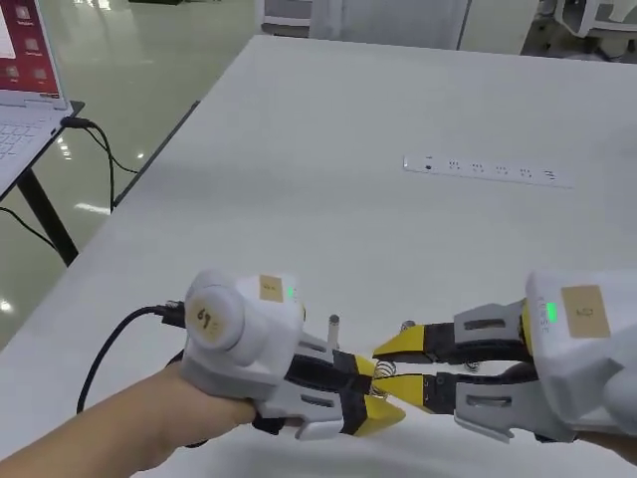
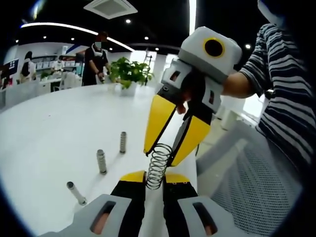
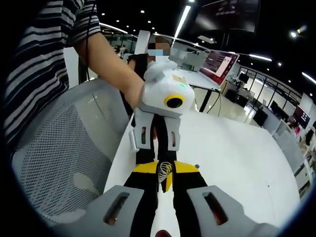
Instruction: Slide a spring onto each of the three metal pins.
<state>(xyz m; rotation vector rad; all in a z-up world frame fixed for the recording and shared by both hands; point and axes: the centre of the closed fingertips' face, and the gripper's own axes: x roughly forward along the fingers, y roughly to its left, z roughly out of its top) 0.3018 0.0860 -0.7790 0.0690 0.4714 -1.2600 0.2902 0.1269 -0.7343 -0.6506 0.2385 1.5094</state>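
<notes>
Workbench (image 1: 328, 139): spreading white beyond both tongs, running off the head view on every side.

Laptop (image 1: 20, 70): sitting on a separate stand well off to the left of the tongs, getting cut off by the frame edge, showing a screen too blurred for reading.

Left tongs (image 2: 154, 178): facing the other pair tip to tip, closing narrowly on the near end of the spring (image 2: 157, 168). Getting wrapped at the handle by a hand (image 1: 199, 403), hiding its underside in the head view.

Right tongs (image 2: 160, 155): standing parted about a spring's width, straddling the spring's far end. Pressing it or merely bracketing it, impossible telling which.

Power strip (image 1: 488, 169): lying flat far beyond the tongs, well apart from them.

Pins: standing upright on the bench just beyond the meeting tips, trailing away to the left of the left tongs in the left gripper view. Nearest pin (image 2: 76, 192) looking bare; middle pin (image 2: 101, 161) and farthest pin (image 2: 122, 142) looking ribbed, being too small for telling coils from plain metal.

Spring: bridging the gap between the two pairs of tips, hanging above the bench, near the pins without touching any.
</notes>
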